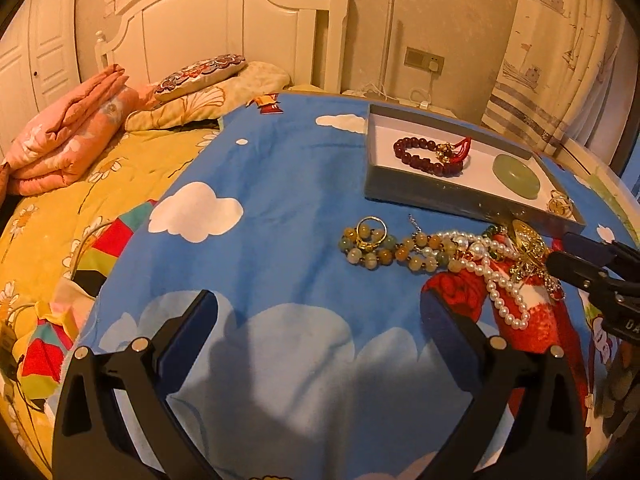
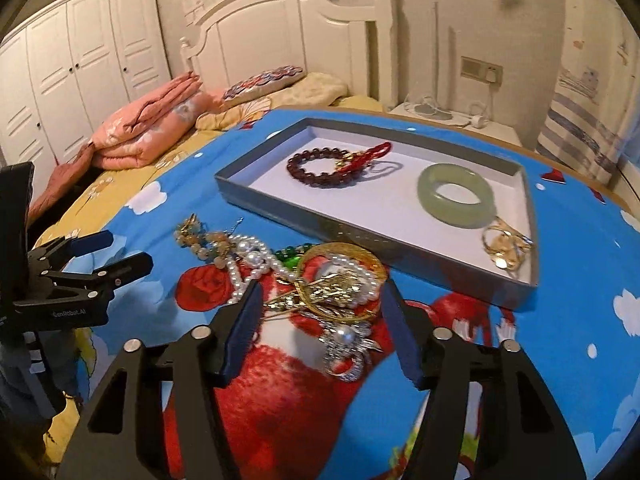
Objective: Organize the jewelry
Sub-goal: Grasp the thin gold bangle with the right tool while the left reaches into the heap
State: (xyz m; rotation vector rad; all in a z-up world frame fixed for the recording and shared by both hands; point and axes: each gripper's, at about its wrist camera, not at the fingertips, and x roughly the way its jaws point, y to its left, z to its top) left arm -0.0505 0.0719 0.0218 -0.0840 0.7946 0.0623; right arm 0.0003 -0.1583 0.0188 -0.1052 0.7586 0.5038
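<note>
Bed point(image 2: 132, 184): white panelled headboard, yellow daisy quilt, a folded pink blanket at its head.

Blue cloth point(image 1: 280, 200): smooth cotton printed with white clouds and a red figure; wide bare stretch on its left half.

Tray point(image 2: 528, 216): shallow grey cardboard, white floor, straight low walls. Holds a dark red bead bracelet point(image 2: 320, 170) with red cord, a pale green stone bangle point(image 2: 456, 196) and a gold piece in the near corner.

Jewelry heap point(image 2: 320, 280): pearl strands, gold chains, amber-green beads, a rhinestone brooch point(image 2: 348, 348), lying just before the tray.

Left gripper point(image 1: 320, 312): black, blue pads, spread wide over bare cloth, empty; lettering "GenRobot.AI".

Right gripper point(image 2: 320, 312): half spread, pads either side of the heap, pressing on nothing.
</note>
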